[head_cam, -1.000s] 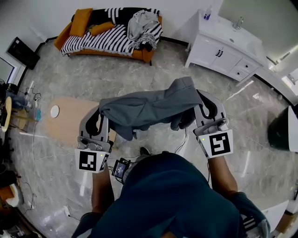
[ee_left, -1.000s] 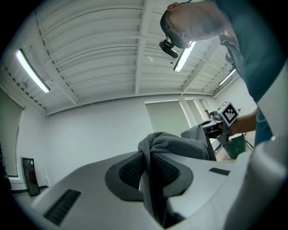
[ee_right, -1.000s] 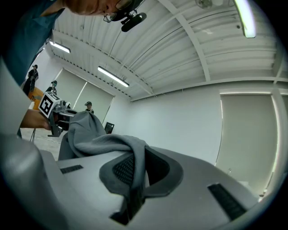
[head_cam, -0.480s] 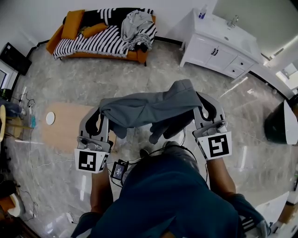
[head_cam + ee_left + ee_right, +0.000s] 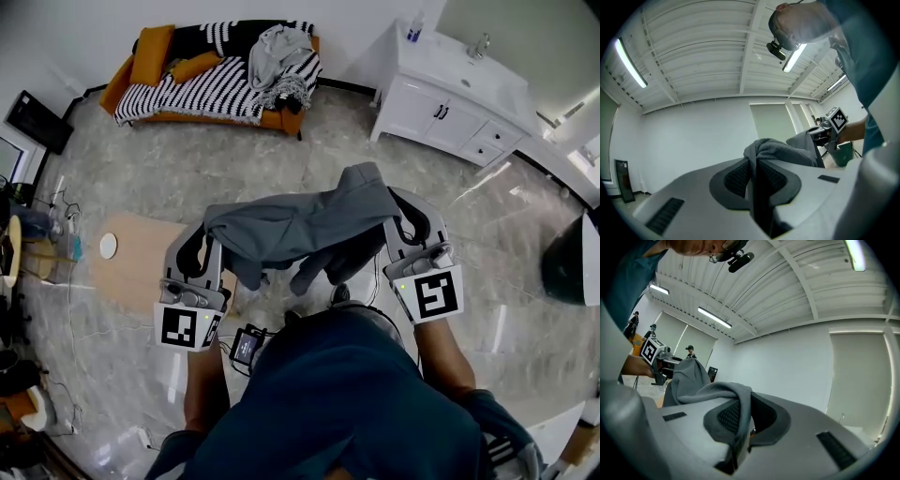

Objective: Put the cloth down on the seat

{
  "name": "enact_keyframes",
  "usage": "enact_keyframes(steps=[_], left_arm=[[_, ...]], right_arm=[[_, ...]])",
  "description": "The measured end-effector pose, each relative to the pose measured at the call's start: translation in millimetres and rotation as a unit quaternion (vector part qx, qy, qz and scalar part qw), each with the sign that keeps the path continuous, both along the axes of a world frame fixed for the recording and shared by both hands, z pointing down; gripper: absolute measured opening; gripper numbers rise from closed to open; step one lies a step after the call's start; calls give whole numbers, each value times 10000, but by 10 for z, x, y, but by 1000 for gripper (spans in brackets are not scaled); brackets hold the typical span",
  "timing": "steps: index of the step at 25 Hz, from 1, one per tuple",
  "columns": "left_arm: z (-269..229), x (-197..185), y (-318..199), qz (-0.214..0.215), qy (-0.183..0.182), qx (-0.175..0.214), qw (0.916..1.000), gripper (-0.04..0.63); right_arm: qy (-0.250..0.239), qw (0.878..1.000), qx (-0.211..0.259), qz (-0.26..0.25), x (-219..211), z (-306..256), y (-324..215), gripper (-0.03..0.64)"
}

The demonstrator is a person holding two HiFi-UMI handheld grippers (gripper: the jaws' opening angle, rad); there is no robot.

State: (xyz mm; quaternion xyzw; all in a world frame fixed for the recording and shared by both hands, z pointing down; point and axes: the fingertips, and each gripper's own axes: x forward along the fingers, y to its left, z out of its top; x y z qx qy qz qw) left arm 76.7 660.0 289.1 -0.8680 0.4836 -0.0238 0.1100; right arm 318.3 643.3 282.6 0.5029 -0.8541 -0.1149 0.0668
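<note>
Since the earlier frames, the light wooden table point(image 5: 136, 267) had slid lower in the head view and the hanging folds had swung into a new drape. That suggested the person was walking, with the grip unchanged. The dark grey, soft cloth point(image 5: 300, 225) hung stretched between the left tongs point(image 5: 210, 242) and the right tongs point(image 5: 397, 212), above the grey marble floor point(image 5: 234, 178) and not yet near the seat. Each pair of tongs was pinched on an edge of it. The left gripper view showed the fabric point(image 5: 785, 151) bunched into the closed left tongs point(image 5: 753, 165), and the right gripper view showed a fold point(image 5: 710, 392) clamped in the right tongs point(image 5: 739, 414). The orange sofa with a black-and-white striped cover point(image 5: 211, 89) stood well apart, against the far wall, and was probably the seat meant. To carry well, both pinches should hold and the tongs should stay level and apart, so the loose tails do not drag under the feet. A pale grey heap of clothing point(image 5: 281, 49) lay at the sofa's right end and orange cushions point(image 5: 150, 54) at its left. The free striped stretch between them looked the best place to lower the cloth. Releasing should probably wait until the fabric rested there, with both sides let go together.
</note>
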Motion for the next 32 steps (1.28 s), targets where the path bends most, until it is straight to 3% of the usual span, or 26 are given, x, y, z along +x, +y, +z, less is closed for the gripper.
enact_keyframes(steps=[10,17,32], left_arm=[[-19,122,-80,-195,26,24,9998,44],[54,335,-363,-275,-10,-72,9996,44],[3,-215,-1267,274,93,26,9996,44]], right_arm=[[-33,9998,-35,-188,143,-5,-142,20],[-4,9998,-108,-138,455,101,-520,20],[141,9992,21,362,-45,20,-1229,20]])
